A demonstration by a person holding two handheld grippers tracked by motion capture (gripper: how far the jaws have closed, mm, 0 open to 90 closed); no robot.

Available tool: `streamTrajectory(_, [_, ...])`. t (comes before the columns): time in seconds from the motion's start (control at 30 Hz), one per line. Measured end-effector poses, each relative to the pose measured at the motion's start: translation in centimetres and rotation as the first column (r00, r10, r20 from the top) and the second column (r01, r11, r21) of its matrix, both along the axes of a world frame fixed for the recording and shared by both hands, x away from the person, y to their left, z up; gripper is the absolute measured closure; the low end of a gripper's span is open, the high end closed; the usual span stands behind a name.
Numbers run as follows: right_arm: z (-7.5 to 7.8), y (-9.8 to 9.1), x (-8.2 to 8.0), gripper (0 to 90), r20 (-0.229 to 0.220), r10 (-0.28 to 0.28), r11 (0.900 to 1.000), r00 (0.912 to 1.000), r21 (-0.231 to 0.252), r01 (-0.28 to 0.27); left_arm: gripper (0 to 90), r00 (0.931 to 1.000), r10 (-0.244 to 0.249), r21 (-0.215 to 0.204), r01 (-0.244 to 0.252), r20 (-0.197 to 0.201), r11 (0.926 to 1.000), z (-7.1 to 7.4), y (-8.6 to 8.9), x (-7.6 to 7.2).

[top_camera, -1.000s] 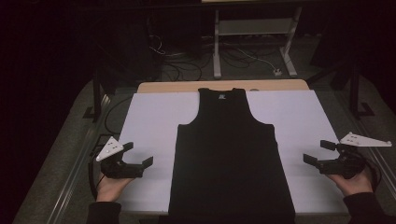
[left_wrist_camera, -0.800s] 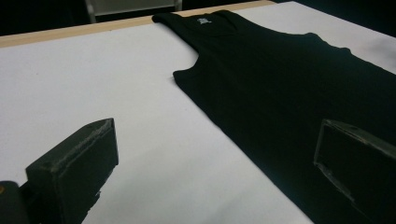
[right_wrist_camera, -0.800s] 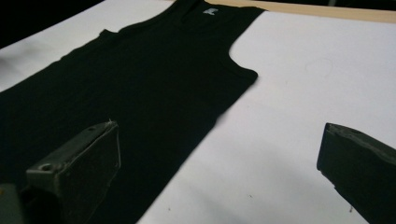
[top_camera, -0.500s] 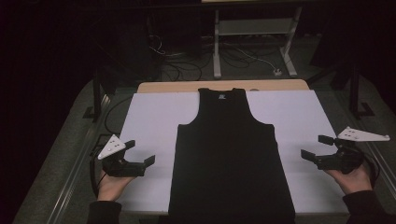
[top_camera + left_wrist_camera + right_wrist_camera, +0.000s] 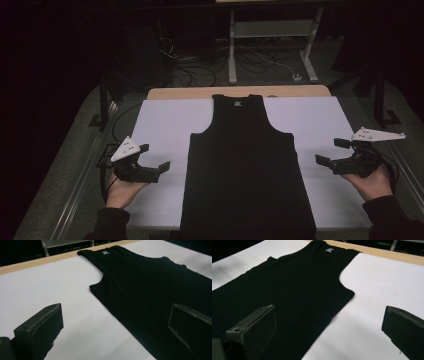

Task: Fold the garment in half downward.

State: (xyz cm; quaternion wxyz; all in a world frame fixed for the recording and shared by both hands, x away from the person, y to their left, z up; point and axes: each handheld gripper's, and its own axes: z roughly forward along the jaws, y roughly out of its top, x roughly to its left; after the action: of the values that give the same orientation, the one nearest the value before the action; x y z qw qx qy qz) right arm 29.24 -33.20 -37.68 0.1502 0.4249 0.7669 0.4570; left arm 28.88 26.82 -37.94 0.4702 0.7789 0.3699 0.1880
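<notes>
A: Item one, garment?

B: One black tank top (image 5: 247, 170), laid flat and face up on a white sheet (image 5: 165, 125) covering the surface (image 5: 185, 93). Long axis runs six to twelve o'clock in the high view. Neck and straps point to twelve, hem to six at the near edge. Small white label inside the neckline.

A: Position on the sheet?

B: Central, white margin at both three and nine o'clock. The straps reach the far edge of the sheet, where a strip of bare wood shows.

A: Item two, left tool?

B: Left tool (image 5: 152, 161), at nine o'clock from the top's lower body, held in the person's left hand (image 5: 122, 189). Jaws spread wide, gripping nothing, apart from the cloth. Its own view looks across the top's side edge, one jaw over white sheet, the other over black fabric.

A: Item three, right tool?

B: Right tool (image 5: 332, 152), at three o'clock, in the right hand (image 5: 372, 181). Jaws likewise wide apart and empty, clear of the garment.

A: Sundries?

B: Cables (image 5: 200, 65) on the floor and a metal stand (image 5: 272, 35) at twelve o'clock beyond the surface.
</notes>
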Motion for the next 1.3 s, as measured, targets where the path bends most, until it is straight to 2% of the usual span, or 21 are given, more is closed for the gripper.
streamTrajectory(0.13, [0.2,0.3,0.4,0.0,-0.004,0.015,0.9999,0.9999,-0.006,-0.015,0.0,1.0,-0.006,0.003,0.006,-0.007,1.0,0.2,-0.2,0.4])
streamTrajectory(0.27, [0.4,0.6,0.8,0.0,-0.017,0.027,0.9995,0.9995,-0.014,-0.027,0.0,0.9997,-0.022,0.025,0.022,-0.011,0.9995,0.7,-0.5,1.0])
streamTrajectory(0.5, [0.6,1.4,1.6,0.8,-0.043,0.05,0.9982,0.9978,-0.032,-0.051,0.0,0.9997,-0.023,0.021,0.023,-0.004,0.9995,1.5,-0.6,1.9])
streamTrajectory(0.83, [1.5,1.8,2.9,0.5,-0.038,0.064,0.9975,0.9973,-0.029,-0.065,0.0,0.9999,-0.009,0.025,0.009,-0.007,0.9996,2.0,-0.3,3.5])
streamTrajectory(1.0, [1.9,1.9,3.6,0.5,-0.036,0.067,0.9969,0.9971,-0.04,-0.068,0.0,0.9994,-0.025,0.044,0.026,-0.022,0.9987,2.0,-0.7,4.2])
streamTrajectory(1.3, [2.4,2.0,4.7,0.5,-0.027,0.078,0.9963,0.9966,-0.035,-0.079,0.0,0.999,-0.036,0.046,0.037,-0.026,0.9983,1.9,-1.6,4.9])
